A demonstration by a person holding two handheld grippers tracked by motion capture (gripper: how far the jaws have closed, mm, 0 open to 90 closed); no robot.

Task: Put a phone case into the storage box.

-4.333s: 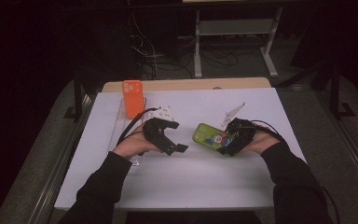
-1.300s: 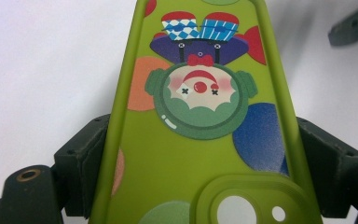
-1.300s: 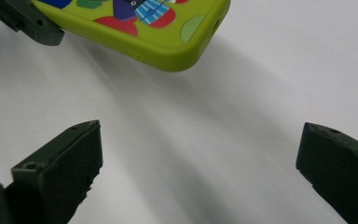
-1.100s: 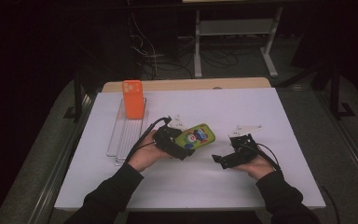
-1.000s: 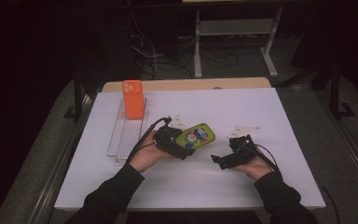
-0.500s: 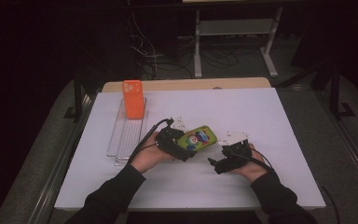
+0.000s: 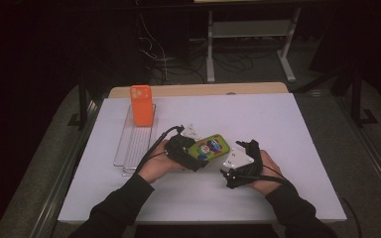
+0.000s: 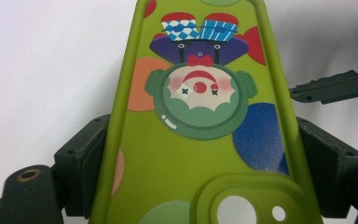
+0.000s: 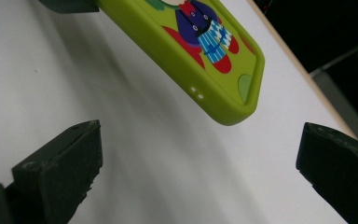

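Where white tabletop (image 7: 297, 124) ends – dark room, cables (image 7: 178, 54)

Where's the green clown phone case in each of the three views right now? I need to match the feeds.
High view: green phone case at table centre, held by the left gripper.
Left gripper view: the case runs up the middle, clamped between both jaws.
Right gripper view: its rounded end hangs at top centre, beyond the open right gripper.
Shared landmark: the white table.
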